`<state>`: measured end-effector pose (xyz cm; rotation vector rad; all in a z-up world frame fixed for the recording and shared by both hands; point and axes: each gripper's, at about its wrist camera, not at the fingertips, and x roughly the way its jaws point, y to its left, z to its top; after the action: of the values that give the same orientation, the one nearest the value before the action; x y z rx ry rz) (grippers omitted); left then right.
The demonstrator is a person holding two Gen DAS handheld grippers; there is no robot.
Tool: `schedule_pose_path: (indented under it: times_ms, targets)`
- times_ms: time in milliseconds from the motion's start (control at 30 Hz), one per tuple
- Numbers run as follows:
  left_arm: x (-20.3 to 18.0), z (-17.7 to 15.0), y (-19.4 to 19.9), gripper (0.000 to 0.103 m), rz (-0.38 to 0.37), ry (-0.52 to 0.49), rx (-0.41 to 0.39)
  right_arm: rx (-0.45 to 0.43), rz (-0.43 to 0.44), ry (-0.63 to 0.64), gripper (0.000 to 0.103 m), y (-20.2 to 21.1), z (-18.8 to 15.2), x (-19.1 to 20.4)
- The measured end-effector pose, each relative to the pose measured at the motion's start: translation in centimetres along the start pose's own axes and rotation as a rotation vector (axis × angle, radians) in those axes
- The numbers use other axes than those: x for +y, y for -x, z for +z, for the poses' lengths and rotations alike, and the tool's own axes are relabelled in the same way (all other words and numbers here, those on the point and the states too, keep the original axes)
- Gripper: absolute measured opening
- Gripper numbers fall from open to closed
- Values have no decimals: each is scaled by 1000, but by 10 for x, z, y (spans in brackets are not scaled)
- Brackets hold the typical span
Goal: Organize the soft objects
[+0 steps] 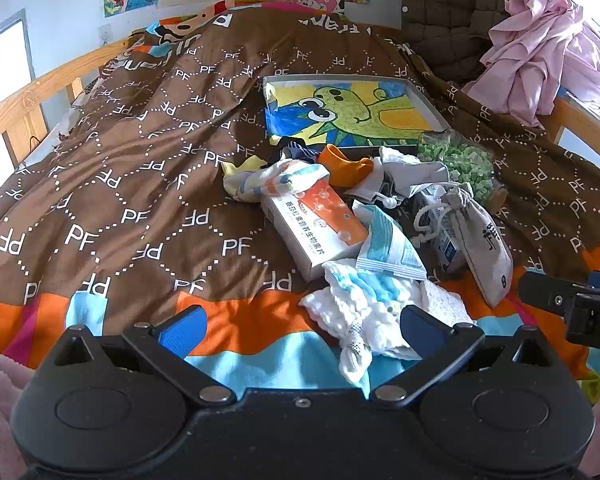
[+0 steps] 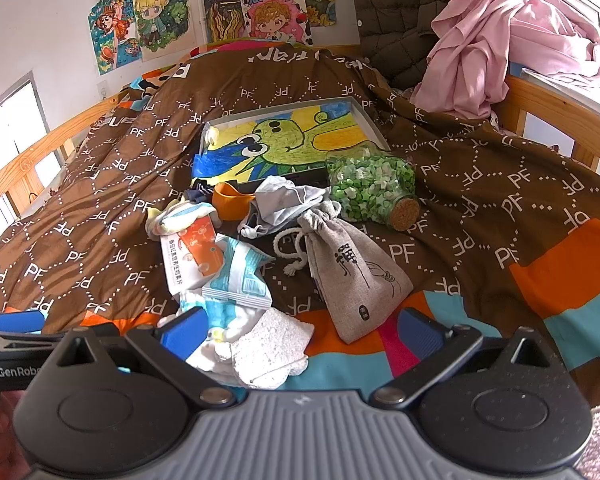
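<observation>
Bed with brown "PF" quilt (image 1: 132, 168) fills both views; clutter pile sits center to lower right of the left wrist frame, center of the right wrist frame.

Left gripper (image 1: 300, 330) low at frame bottom, blue fingers spread wide apart, holding nothing. White and blue muslin cloth (image 1: 364, 300) lies crumpled between them, nearer the right finger, touching or just beside it; long axis runs roughly from lower center up toward the pile. White textured cloth (image 2: 268, 344) lies against it, at lower center in the right wrist view.

Right gripper (image 2: 300, 330) also low, fingers spread apart, empty. The cloths sit by its left finger; grey drawstring pouch (image 2: 352, 276) lies flat in the gap, mouth and rope cord pointing to upper left of frame, closed end toward the gripper, long axis diagonal.

Behind: orange and white box (image 1: 312, 228) with a blue and white packet (image 1: 388, 248) over its near corner, striped sock (image 1: 276, 182), orange cup (image 2: 230, 200), grey cloth (image 2: 284, 200), corked jar of green bits (image 2: 374, 192) on its side with the cork facing lower right, framed dinosaur drawing (image 1: 352, 110) farther back. Pink garment (image 2: 500, 36) heaped upper right.
</observation>
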<state>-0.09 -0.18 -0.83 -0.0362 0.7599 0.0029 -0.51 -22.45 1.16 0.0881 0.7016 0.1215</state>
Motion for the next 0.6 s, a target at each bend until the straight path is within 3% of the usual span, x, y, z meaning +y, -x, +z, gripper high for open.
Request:
schedule_pose_path:
  times_ms: [600]
  targets:
    - [0,0,0,102,0,0,2,2,0,0,103,0,1,0]
